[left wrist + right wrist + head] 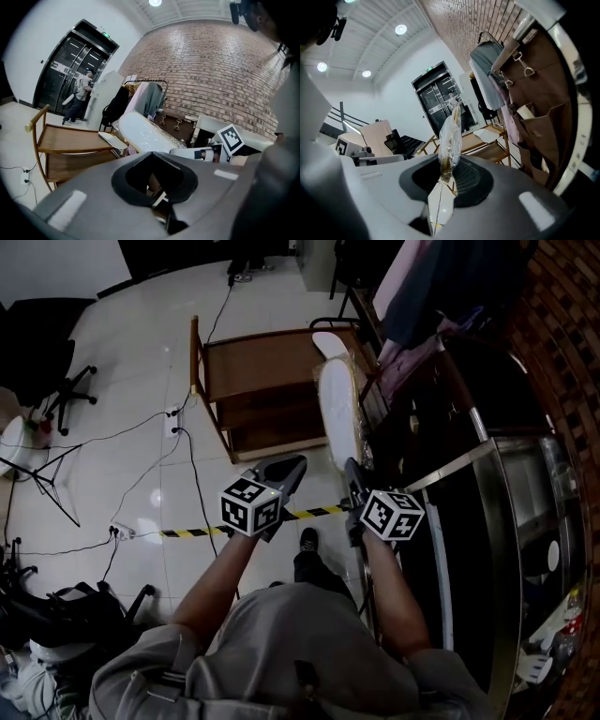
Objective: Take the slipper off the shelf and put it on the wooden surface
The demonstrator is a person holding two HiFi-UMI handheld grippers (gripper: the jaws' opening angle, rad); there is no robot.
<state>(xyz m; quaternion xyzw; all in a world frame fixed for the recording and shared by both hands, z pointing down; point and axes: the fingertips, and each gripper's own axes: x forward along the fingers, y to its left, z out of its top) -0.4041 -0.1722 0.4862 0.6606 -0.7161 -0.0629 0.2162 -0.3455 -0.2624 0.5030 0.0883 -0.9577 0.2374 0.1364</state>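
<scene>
A white slipper (337, 413) wrapped in clear plastic stands up from my right gripper (351, 468), which is shut on its near end. In the right gripper view the wrapped slipper (451, 136) shows edge-on, rising from between the jaws. It hangs just in front of the wooden trolley (262, 362), whose top carries a second white slipper (330, 343). My left gripper (296, 463) is beside it on the left, shut and holding nothing. The left gripper view takes in the wrapped slipper (145, 133) and the trolley (70, 138).
A brown hanging shelf organiser (422, 399) and a clothes rack with garments (431, 287) stand at the right, next to a metal counter (506, 521). Cables and yellow-black tape (197, 532) cross the tiled floor. An office chair (47, 352) is at the far left.
</scene>
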